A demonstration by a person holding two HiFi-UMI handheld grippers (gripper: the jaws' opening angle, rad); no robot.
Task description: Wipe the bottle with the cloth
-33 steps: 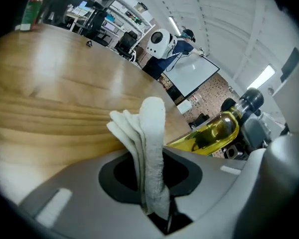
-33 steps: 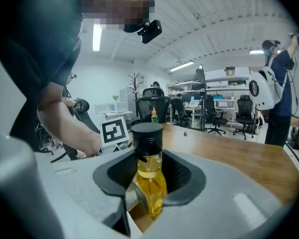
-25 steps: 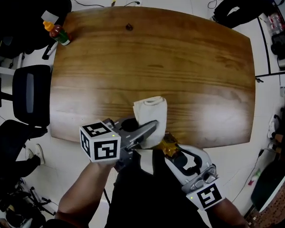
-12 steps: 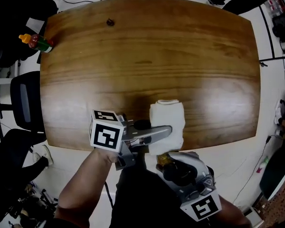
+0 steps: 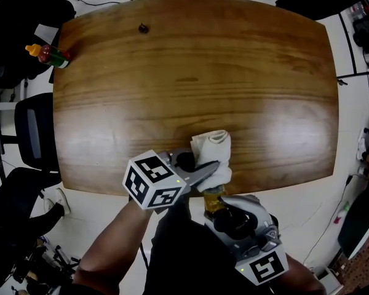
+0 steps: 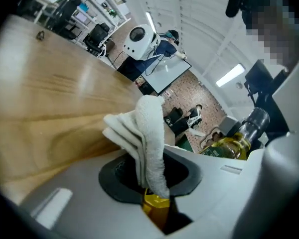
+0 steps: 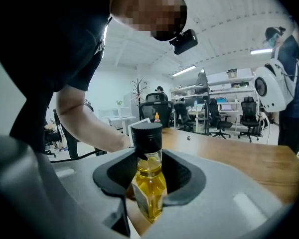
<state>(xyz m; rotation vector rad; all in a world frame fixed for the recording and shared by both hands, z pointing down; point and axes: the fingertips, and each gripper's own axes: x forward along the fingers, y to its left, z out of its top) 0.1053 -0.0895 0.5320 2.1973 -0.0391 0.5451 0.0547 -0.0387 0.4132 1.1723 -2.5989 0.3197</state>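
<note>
A small bottle (image 7: 149, 176) of yellow liquid stands almost upright, its long axis vertical with a slight lean and its black cap (image 7: 146, 133) on top. It is held in the air just off the near edge of a wooden bench (image 5: 190, 72), close to the person's body.

The right gripper (image 7: 147, 195) has its jaws partly closed on the bottle's lower body, so the neck and cap rise clear above them. In the head view this gripper reaches in from the lower right and points up towards the bench edge, tilted a little downward.

A white folded cloth (image 5: 212, 155) sits just beyond the bottle, over the bench's near edge. The left gripper (image 5: 214, 168) has its jaws pinched shut on the cloth's lower end, and the free folds stand up out of them. The left gripper view shows the bottle off to the right of the cloth, near it; contact cannot be made out.

The left forearm (image 5: 104, 257) rises from the lower left. Its gripper points right, across the right gripper, with the marker cube (image 5: 155, 180) rolled corner-up.

A red sauce bottle (image 5: 48, 54) stands at the bench's far left corner. An office chair (image 5: 37, 131) is beside the left edge.
</note>
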